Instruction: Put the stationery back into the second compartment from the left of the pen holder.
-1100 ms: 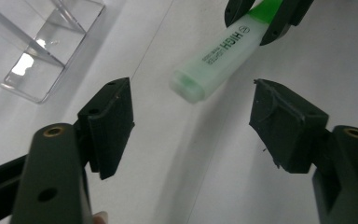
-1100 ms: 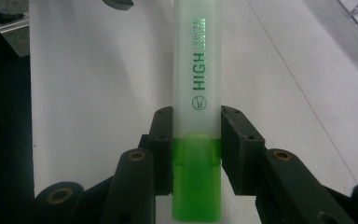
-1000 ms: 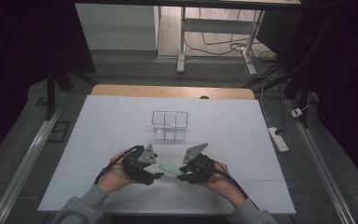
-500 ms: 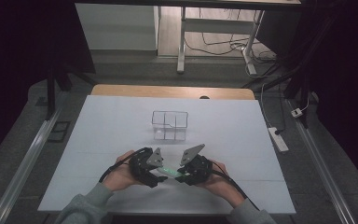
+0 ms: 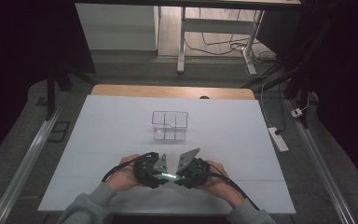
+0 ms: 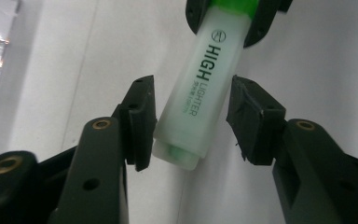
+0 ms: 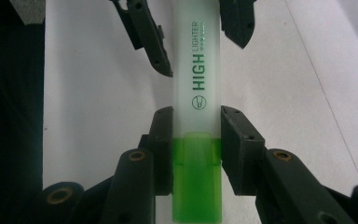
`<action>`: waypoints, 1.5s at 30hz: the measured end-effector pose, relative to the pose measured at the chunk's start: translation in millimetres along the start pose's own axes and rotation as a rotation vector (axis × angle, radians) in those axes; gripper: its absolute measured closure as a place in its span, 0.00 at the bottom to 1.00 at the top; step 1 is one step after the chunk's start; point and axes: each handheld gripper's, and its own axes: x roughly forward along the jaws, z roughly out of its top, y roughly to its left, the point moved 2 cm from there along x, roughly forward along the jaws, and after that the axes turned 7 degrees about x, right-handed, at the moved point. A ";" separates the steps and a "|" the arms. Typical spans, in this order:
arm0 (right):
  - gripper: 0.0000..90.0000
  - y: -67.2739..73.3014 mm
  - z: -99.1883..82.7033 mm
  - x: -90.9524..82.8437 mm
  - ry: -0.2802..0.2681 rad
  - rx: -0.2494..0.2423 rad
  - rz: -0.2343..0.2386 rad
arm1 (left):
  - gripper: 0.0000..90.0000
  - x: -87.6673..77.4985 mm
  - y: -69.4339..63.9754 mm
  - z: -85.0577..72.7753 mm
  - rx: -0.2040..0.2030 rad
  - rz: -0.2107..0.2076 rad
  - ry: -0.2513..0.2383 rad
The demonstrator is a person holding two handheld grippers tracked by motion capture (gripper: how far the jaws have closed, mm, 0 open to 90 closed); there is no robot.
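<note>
Two grippers meet low over the counter (image 5: pixel 121 130): the right gripper (image 7: pixel 196 135) clamps the highlighter (image 7: pixel 196 70) at its green cap, the left gripper (image 6: pixel 191 116), fingers just closing, not yet gripping, should squeeze the barrel squarely before pulling.

You have a highlighter (image 7: pixel 196 116) with a frosted pale-green body, a bright green cap and dark green lettering. Your grippers' fingers (image 6: pixel 142 121) are matt black with brass-coloured rivets. The tabletop (image 5: pixel 121 126) is white, the divided box (image 5: pixel 169 125) clear, your sleeves grey.
</note>
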 end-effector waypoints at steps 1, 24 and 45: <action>0.74 0.2 0.2 -0.6 0.003 -0.005 -0.001 | 0.59 0.7 -0.3 -0.1 0.002 0.000 0.001; 0.61 -5.8 2.4 -16.0 -0.128 0.051 -0.033 | 0.73 0.9 1.6 -6.3 -0.008 -0.010 -0.021; 0.45 -27.3 -4.5 -45.4 -0.348 0.258 -0.169 | 0.73 -8.6 15.7 -26.5 -0.156 0.084 -0.098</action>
